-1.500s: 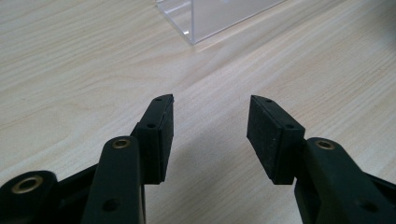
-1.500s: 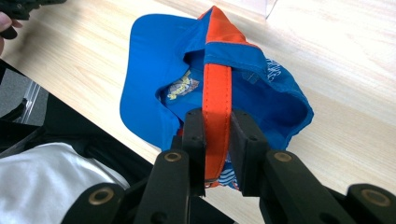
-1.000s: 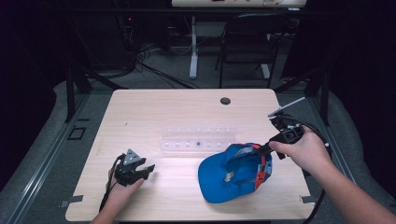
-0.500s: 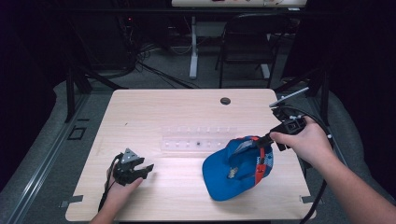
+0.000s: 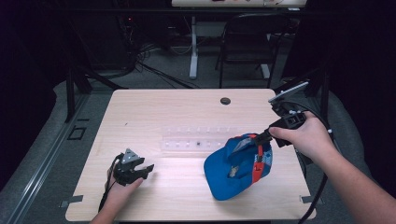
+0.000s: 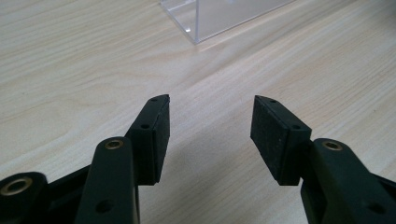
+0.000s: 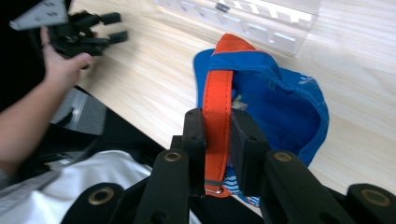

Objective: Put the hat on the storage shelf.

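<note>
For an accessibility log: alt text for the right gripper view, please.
The right gripper is shut on the orange strap of a blue cap lying on the wooden table. Farther off, the left gripper sits open.

High view looks down and forward over the whole worktop (image 5: 154, 107); both gripper views sit close above it.

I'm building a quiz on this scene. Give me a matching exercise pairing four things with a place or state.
Things:
1. left gripper
2. right gripper
3. blue baseball cap with orange strap
4. clear acrylic tray

States:
A. lies mid-table, beyond the cap
B. open over bare wood
C. partly lifted, brim on the table
D. shut on the orange strap

Pairs: 1-B, 2-D, 3-C, 4-A
</note>
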A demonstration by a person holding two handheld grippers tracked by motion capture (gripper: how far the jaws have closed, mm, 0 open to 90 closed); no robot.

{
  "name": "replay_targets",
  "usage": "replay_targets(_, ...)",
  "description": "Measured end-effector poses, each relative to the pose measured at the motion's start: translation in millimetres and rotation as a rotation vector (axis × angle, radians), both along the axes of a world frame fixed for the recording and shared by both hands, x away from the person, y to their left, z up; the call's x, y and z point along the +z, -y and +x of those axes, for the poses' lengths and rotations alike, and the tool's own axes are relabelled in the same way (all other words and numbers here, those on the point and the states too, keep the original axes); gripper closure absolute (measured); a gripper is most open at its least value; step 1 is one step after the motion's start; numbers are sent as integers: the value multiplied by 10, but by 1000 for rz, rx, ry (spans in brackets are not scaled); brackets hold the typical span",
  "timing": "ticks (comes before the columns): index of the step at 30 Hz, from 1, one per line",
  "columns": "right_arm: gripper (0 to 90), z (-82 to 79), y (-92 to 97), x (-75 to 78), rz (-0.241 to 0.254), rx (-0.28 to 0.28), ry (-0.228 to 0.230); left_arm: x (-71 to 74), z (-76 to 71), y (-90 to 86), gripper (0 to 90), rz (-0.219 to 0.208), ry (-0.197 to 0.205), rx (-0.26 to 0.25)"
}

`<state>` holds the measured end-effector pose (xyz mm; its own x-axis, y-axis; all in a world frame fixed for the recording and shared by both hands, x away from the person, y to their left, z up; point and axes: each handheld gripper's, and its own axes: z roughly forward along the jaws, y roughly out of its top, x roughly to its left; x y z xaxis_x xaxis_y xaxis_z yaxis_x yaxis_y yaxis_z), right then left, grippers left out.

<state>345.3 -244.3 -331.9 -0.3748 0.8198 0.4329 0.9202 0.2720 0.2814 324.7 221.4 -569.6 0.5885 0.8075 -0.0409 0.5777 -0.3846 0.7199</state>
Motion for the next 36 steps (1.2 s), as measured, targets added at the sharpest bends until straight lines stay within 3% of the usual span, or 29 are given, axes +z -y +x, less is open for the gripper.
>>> replay_targets(9,775,51,53,31,182,-16,-78,2,1,-1,480,0,2,-2)
replay_targets(15,775,70,54,-6,273,-43,-115,2,0,2,480,0,2,-2)
replay_targets(21,776,80,63,-25,331,-30,-126,2,-2,2,481,-2,4,-1)
replay_targets(28,777,90,50,6,348,-33,-127,2,-2,4,481,0,3,2)
replay_targets(36,777,124,48,145,406,-39,-83,3,-4,5,482,-2,4,0)
